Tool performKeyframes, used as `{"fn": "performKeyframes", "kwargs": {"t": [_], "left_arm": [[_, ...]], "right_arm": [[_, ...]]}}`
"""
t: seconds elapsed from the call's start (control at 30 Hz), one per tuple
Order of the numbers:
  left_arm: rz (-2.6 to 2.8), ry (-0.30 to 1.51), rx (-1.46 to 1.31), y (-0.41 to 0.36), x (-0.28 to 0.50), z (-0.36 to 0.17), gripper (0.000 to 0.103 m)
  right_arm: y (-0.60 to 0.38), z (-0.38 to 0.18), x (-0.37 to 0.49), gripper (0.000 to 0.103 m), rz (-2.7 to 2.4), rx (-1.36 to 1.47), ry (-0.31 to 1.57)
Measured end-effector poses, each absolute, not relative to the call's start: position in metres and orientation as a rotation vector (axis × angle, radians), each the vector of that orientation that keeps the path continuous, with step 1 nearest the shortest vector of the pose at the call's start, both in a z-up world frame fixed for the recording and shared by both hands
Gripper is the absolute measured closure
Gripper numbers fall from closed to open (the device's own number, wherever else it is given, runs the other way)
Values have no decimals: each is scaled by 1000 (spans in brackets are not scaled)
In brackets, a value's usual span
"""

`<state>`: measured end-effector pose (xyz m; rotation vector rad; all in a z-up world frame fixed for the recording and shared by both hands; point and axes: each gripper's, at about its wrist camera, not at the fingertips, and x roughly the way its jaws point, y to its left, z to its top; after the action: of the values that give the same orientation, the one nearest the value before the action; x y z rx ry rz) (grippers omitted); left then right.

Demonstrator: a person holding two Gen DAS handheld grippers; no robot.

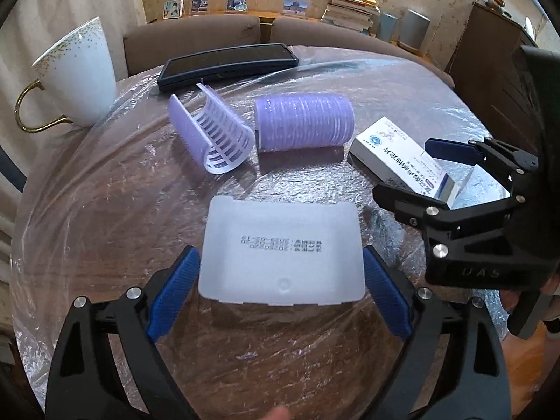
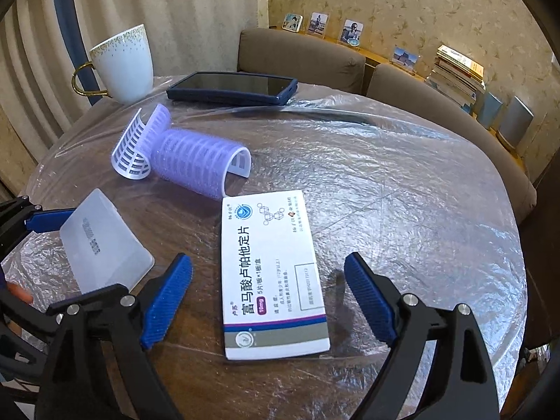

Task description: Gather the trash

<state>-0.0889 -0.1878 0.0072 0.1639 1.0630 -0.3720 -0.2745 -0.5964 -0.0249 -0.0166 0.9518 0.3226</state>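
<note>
A translucent white plastic lid (image 1: 280, 248) lies flat on the film-covered round table (image 1: 105, 210). My left gripper (image 1: 280, 257) straddles it, open, with a blue pad close beside each short edge. A white medicine box (image 2: 269, 273) with blue print lies flat between the fingers of my right gripper (image 2: 267, 259), which stands open with a gap on both sides. In the left wrist view the right gripper (image 1: 423, 171) hangs over the medicine box (image 1: 402, 154) at the right. The lid (image 2: 105, 245) shows at the left of the right wrist view.
Two purple hair-roller pieces (image 1: 302, 122) (image 1: 213, 136) lie mid-table. Behind them rest a dark phone (image 1: 227, 64) and a white mug (image 1: 77, 80) with a gold handle at the far left edge. Brown chairs (image 1: 192, 42), books (image 1: 350, 10) and photo frames stand beyond the table.
</note>
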Motion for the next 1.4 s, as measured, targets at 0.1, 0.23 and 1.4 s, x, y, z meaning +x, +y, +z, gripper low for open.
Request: {"fn": "performKeyframes", "kwargs": {"t": [0.1, 0.23, 1.4], "left_arm": [[-371, 1059, 191, -192, -88, 5, 10], [-376, 1056, 204, -196, -88, 4, 10], [-390, 963, 206, -184, -110, 38, 21]], "right_arm": [[-595, -26, -275, 15, 324, -23, 945], [-597, -27, -275, 17, 324, -10, 947], [-605, 9, -314, 52, 340, -25, 866]]}}
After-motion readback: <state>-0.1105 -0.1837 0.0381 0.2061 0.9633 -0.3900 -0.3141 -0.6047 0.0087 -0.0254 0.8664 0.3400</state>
